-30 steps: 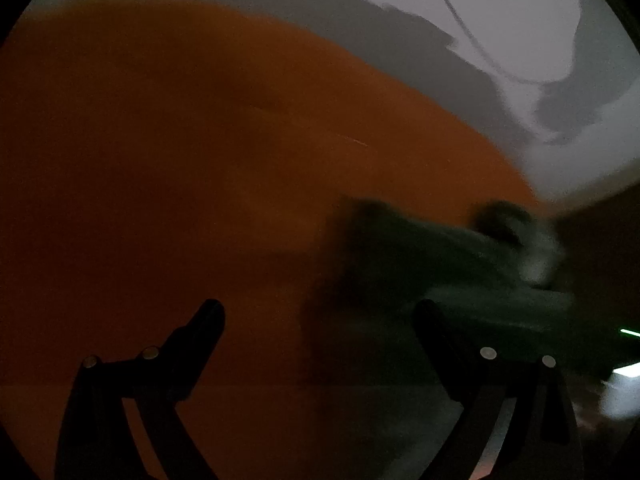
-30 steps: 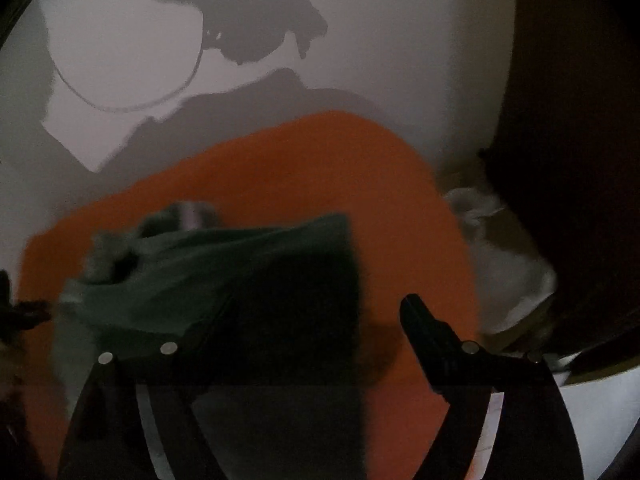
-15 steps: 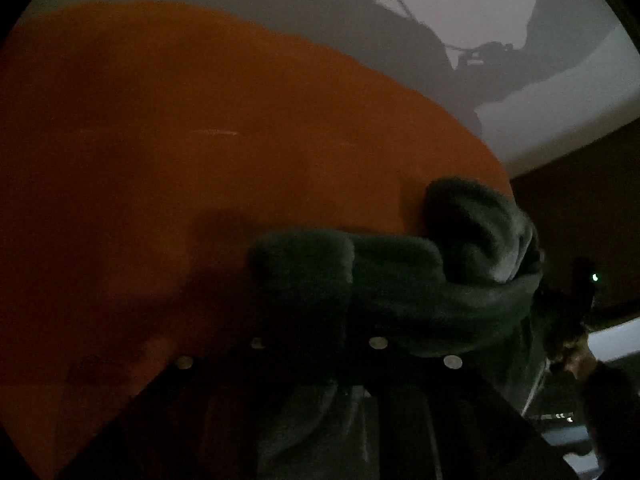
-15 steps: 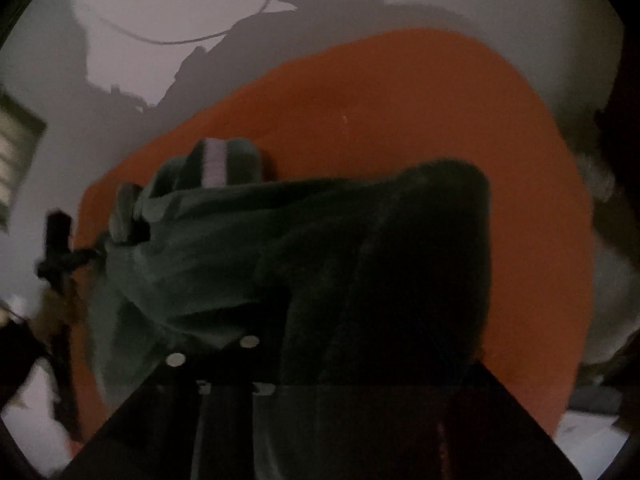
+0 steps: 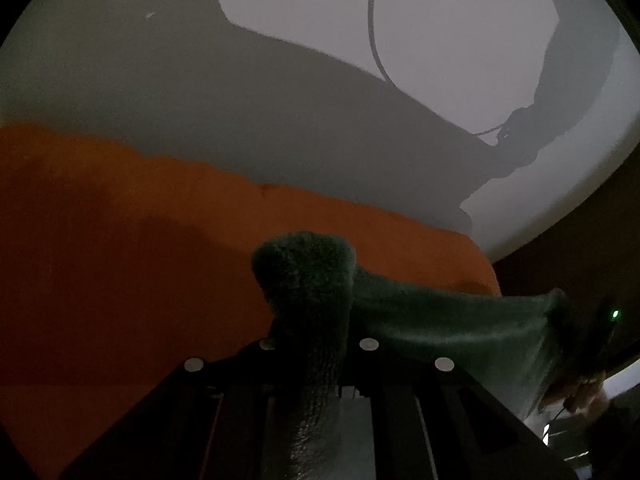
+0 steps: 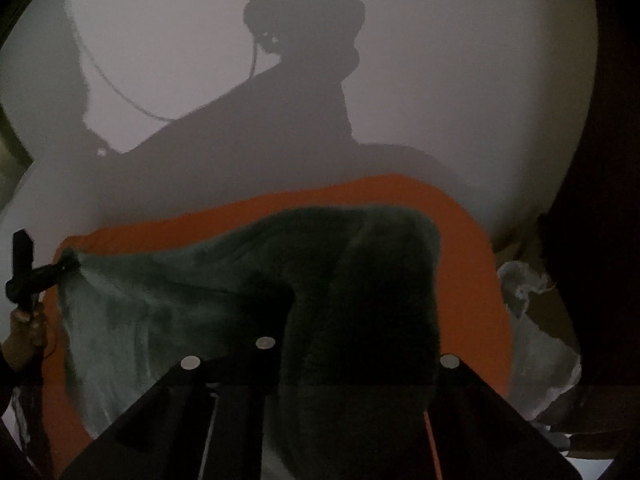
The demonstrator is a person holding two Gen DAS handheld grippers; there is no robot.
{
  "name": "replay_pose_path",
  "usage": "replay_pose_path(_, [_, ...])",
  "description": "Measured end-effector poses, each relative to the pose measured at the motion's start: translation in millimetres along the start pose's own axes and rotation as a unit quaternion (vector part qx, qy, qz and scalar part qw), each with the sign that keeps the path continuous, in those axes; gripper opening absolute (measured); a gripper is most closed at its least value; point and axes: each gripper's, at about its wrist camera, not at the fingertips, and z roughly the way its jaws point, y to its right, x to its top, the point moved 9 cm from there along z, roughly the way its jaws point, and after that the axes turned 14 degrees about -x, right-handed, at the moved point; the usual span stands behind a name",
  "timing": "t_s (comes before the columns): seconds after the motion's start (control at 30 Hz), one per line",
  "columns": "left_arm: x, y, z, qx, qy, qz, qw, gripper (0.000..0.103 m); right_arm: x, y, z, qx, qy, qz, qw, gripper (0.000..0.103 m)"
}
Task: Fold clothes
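Observation:
A dark green fleecy garment (image 5: 460,320) hangs stretched between my two grippers, above an orange cover (image 5: 120,264). In the left wrist view a fold of it (image 5: 306,280) sticks up between the jaws of my left gripper (image 5: 316,346), which are closing on it. The right gripper (image 5: 600,332) shows at the far right, holding the other end. In the right wrist view the garment (image 6: 224,276) bulges up out of my right gripper (image 6: 352,354), whose jaws are closing on the cloth. There the left gripper (image 6: 38,276) pinches the far corner, a hand (image 6: 24,336) below it.
The orange cover (image 6: 476,248) spreads under the garment. A pale wall (image 5: 460,40) behind carries the shadows of a person and a cable. Crumpled white cloth (image 6: 540,344) lies past the cover's right edge. The room is dim.
Both grippers went from wide open to closed on the green garment, then rose. The garment lifted off the orange cover and stretched out between them.

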Motion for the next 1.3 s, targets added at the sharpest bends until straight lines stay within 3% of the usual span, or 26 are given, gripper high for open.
replay_pose_path(0.03, [-3.4,-4.7,9.5,0.008,-0.013,-0.006,0.9999,0.011,-1.0,0.5,9.4,-0.003,-0.009,0.008,1.0,0.009])
replay_pose_path(0.17, [-39.2,-44.5,51.1,0.056,-0.1,-0.069,0.991,0.019,-46.8,0.3,61.1,-0.018,-0.126,0.035,0.991,0.012])
replay_pose_path(0.23, [-60.9,-56.4,52.6,0.058,-0.117,-0.094,0.987,0.022,-71.6,4.2,72.6,-0.031,-0.166,0.033,0.985,0.016])
replay_pose_path(0.3, [-73.8,-67.6,42.8,0.066,-0.121,-0.114,0.9839,0.036,-75.3,10.0,64.8,-0.046,-0.154,0.035,0.986,0.049])
replay_pose_path(0.37, [-76.8,-80.6,16.9,0.075,-0.102,-0.136,0.9826,0.054,-76.1,27.1,45.4,-0.064,-0.142,0.062,0.986,0.063])
replay_pose_path(0.5, [-77.2,-97.6,-64.9,0.092,-0.017,-0.128,0.9874,0.057,-74.2,55.6,-23.3,-0.034,-0.065,0.119,0.99,0.065])
replay_pose_path(0.57, [-97.9,-95.3,-95.7,0.121,-0.003,-0.108,0.9867,0.062,-81.1,59.1,-32.4,-0.024,-0.059,0.111,0.992,0.065])
replay_pose_path(0.63, [-121.0,-93.3,-102.6,0.119,-0.018,-0.108,0.9869,0.063,-90.9,60.7,-31.0,-0.02,-0.07,0.09,0.993,0.065])
replay_pose_path(0.73, [-145.4,-82.1,-76.5,0.098,-0.05,-0.136,0.9846,0.063,-70.0,41.7,8.7,-0.018,-0.086,0.08,0.993,0.065])
replay_pose_path(0.83, [-145.8,-68.5,-39.3,0.093,-0.056,-0.138,0.9846,0.063,-36.0,28.2,52.5,0.0,-0.114,0.116,0.987,0.063])
replay_pose_path(0.87, [-141.4,-64.4,-25.9,0.093,-0.056,-0.137,0.9846,0.063,-26.2,23.9,63.9,0.001,-0.118,0.129,0.985,0.033])
replay_pose_path(0.9, [-136.6,-60.6,-13.8,0.091,-0.054,-0.134,0.9853,0.063,-14.8,21.7,69.2,0.001,-0.108,0.14,0.984,0.011])
replay_pose_path(0.93, [-130.9,-56.9,-3.9,0.086,-0.049,-0.127,0.9869,0.063,-4.2,19.2,71.0,-0.001,-0.097,0.148,0.984,0.008])
replay_pose_path(0.97, [-125.2,-52.4,4.6,0.081,-0.041,-0.119,0.9887,0.053,7.5,14.8,64.3,0.001,-0.076,0.147,0.986,0.008])
replay_pose_path(1.0, [-120.0,-45.8,9.7,0.073,-0.028,-0.11,0.9909,0.035,24.3,7.7,52.0,0.011,-0.039,0.142,0.989,0.008])
replay_pose_path(1.03, [-116.4,-39.6,11.1,0.067,-0.018,-0.103,0.9922,0.007,38.0,1.5,38.2,0.013,-0.005,0.13,0.991,0.008])
replay_pose_path(1.13, [-102.0,-30.9,-11.2,0.081,0.036,-0.097,0.9914,0.007,54.1,-0.8,16.7,-0.018,0.041,0.108,0.993,0.007])
replay_pose_path(1.23, [-115.7,-35.7,-39.7,0.1,0.064,-0.098,0.9881,0.007,42.6,9.8,38.0,-0.07,-0.004,0.088,0.994,0.007])
replay_pose_path(1.3, [-127.7,-45.0,-53.3,0.112,0.069,-0.107,0.9855,0.007,25.1,3.7,58.2,-0.075,-0.049,0.064,0.994,0.014])
